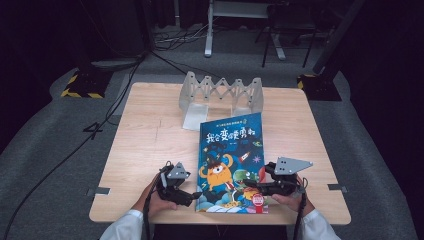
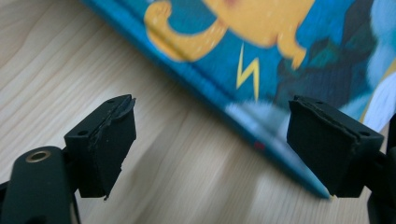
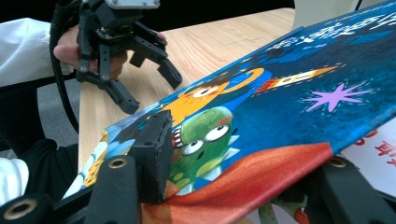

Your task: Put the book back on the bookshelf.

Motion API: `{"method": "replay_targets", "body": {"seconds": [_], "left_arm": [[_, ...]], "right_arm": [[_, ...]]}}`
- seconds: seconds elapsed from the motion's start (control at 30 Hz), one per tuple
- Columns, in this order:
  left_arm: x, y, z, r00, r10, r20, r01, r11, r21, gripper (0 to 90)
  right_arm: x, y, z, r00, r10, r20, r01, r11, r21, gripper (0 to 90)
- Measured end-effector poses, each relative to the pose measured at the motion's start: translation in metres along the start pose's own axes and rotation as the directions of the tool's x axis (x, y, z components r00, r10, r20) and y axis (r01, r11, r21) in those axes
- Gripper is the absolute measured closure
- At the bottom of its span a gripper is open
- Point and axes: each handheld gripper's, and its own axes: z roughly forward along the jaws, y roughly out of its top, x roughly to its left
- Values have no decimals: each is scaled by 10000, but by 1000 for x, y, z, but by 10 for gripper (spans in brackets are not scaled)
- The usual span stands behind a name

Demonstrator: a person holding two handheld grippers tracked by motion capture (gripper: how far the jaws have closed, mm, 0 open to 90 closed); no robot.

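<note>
A picture book point(image 1: 231, 162) is lying on the wooden tabletop point(image 1: 145, 150), near the person's edge, spine toward the left. The right gripper point(image 1: 252, 186) is pinching the lower right part of the front cover point(image 3: 280, 140): one of its fingers point(image 3: 154, 154) is lying on top of the cover and the other is going under it, and the cover is lifting off the white page point(image 3: 373, 149) below. The left gripper point(image 1: 192, 196) is hovering just beside the spine, its fingers point(image 2: 109, 144) spread wide and holding nothing.

The step in hand looks like opening the book. To do it well, the right gripper should be swinging the cover up and over toward the spine in an arc rather than pulling straight up (a flat tug could drag the whole book). The left gripper is well placed to be pressing down near the spine so the book is not sliding.

Large Chinese characters are running across the top of the cover in the high view, too small to read surely. A round red sticker point(image 1: 258, 200) near the bottom edge is not legible. Behind the book, a grey folding rack point(image 1: 220, 92) is standing at the far edge.
</note>
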Motion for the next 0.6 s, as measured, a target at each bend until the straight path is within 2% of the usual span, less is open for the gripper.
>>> {"method": "replay_targets", "body": {"seconds": [0.03, 0.1, 0.17, 0.3, 0.37, 0.4, 0.43, 0.5, 0.6], "left_arm": [[0, 2, 3, 10000, -53, 21, 53, 10000, 7, 162], [3, 8, 8, 9991, -95, 417, 100, 9999, -129, 140], [5, 13, 12, 9980, -200, 603, 216, 9994, -261, 128], [15, 19, 19, 9909, -528, 1239, 586, 9973, -435, 75], [17, 20, 20, 9901, -481, 1321, 545, 9975, -450, 51], [22, 23, 24, 9869, -478, 1542, 571, 9968, -562, 32], [22, 23, 24, 9869, -478, 1542, 571, 9968, -562, 30], [29, 26, 26, 9795, -752, 1869, 892, 9937, -675, 30], [35, 29, 26, 9756, -991, 1958, 1195, 9883, -952, 42]], "right_arm": [[1, 0, -1, 10000, -60, 35, 60, 10000, -43, 482], [2, -1, -2, 9998, -162, 85, 163, 9998, -97, 482], [3, -2, -3, 9997, -233, 108, 235, 9996, -160, 482], [4, -1, -4, 9993, -354, 122, 356, 9992, -200, 482], [4, -1, -4, 9991, -419, 105, 422, 9988, -242, 482], [4, -1, -4, 9990, -442, 103, 444, 9987, -255, 482], [4, -1, -4, 9990, -442, 103, 444, 9987, -255, 482], [3, 0, -2, 9988, -479, 82, 481, 9985, -265, 482], [4, 0, -1, 9984, -542, 129, 545, 9980, -326, 482]]}}
